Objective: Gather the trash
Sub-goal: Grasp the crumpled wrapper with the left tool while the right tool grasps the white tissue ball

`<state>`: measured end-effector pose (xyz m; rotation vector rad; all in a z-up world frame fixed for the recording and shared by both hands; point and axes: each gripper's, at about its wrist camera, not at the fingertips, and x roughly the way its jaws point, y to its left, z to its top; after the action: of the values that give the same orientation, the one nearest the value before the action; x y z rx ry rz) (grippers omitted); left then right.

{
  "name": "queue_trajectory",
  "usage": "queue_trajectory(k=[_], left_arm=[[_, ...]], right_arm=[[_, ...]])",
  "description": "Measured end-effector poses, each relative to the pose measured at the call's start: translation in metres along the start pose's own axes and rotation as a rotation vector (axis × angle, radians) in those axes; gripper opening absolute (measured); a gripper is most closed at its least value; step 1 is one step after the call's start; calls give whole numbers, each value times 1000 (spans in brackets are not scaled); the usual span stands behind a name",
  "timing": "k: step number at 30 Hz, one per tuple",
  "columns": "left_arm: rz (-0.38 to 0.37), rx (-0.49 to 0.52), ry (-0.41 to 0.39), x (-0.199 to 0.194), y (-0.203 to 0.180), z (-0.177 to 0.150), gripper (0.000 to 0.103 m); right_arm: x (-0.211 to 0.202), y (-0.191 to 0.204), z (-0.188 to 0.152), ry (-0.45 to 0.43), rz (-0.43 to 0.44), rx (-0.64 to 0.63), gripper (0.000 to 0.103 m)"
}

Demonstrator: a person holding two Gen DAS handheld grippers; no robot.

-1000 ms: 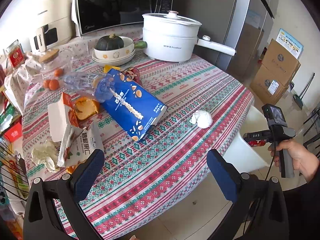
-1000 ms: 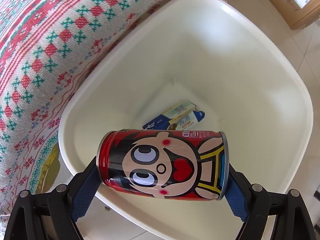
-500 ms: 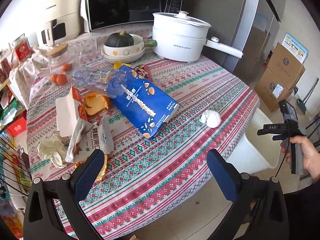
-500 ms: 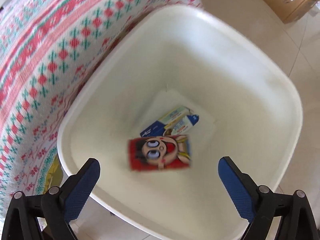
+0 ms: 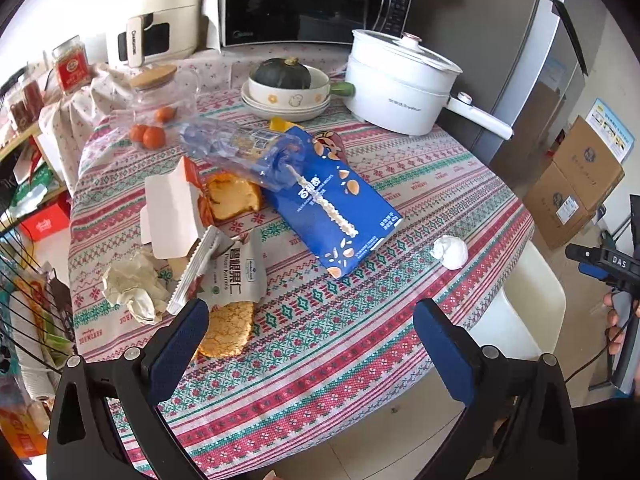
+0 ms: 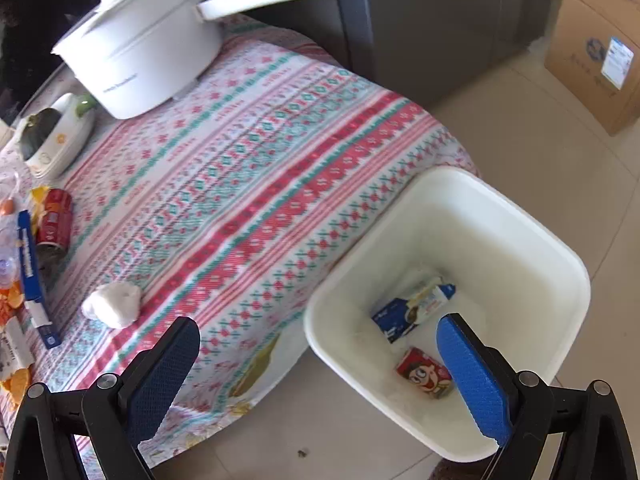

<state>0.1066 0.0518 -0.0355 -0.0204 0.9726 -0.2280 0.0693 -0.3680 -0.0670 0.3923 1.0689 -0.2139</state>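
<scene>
The white bin (image 6: 560, 248) stands on the floor by the table edge and holds the red cartoon can (image 6: 424, 372) and a small blue carton (image 6: 412, 310). My right gripper (image 6: 316, 376) is open and empty above the bin's near rim. My left gripper (image 5: 310, 350) is open and empty over the table's front edge. On the table lie a blue carton (image 5: 336, 208), a white paper wad (image 5: 452, 252), a crumpled tissue (image 5: 132, 284), a snack bag (image 5: 236, 276), a white box (image 5: 172, 216) and a second red can (image 6: 54, 220). The wad also shows in the right wrist view (image 6: 114, 304).
A white pot (image 5: 396, 88), a bowl with a squash (image 5: 286, 88), a glass jar (image 5: 164, 92), oranges (image 5: 148, 136), a microwave (image 5: 312, 0) and bread pieces (image 5: 228, 328) crowd the table's back and left. Cardboard boxes (image 5: 576, 188) stand on the floor at right.
My right gripper opened and let the red can fall into the bin, then swung left toward the table. My left gripper drew back a little.
</scene>
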Motion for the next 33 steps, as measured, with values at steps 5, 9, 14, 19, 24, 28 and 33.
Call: queue_trajectory(k=[5, 9, 14, 19, 24, 28, 33], left_arm=[[20, -69, 12, 2, 28, 1, 103], [42, -132, 31, 5, 54, 1, 103], [46, -200, 54, 3, 87, 6, 103], [117, -158, 64, 1, 109, 13, 102], [109, -262, 114, 29, 145, -1, 79], [106, -317, 108, 41, 161, -1, 72], [148, -312, 115, 58, 163, 1, 63]], right_arm=[[-17, 40, -2, -42, 51, -89, 98], [-17, 64, -4, -54, 64, -148, 98], [-14, 86, -8, -45, 84, -194, 98], [-10, 102, -8, -27, 108, -214, 98], [-9, 118, -7, -34, 111, -252, 98], [-4, 127, -7, -25, 113, -266, 98], [4, 138, -8, -12, 113, -281, 98]])
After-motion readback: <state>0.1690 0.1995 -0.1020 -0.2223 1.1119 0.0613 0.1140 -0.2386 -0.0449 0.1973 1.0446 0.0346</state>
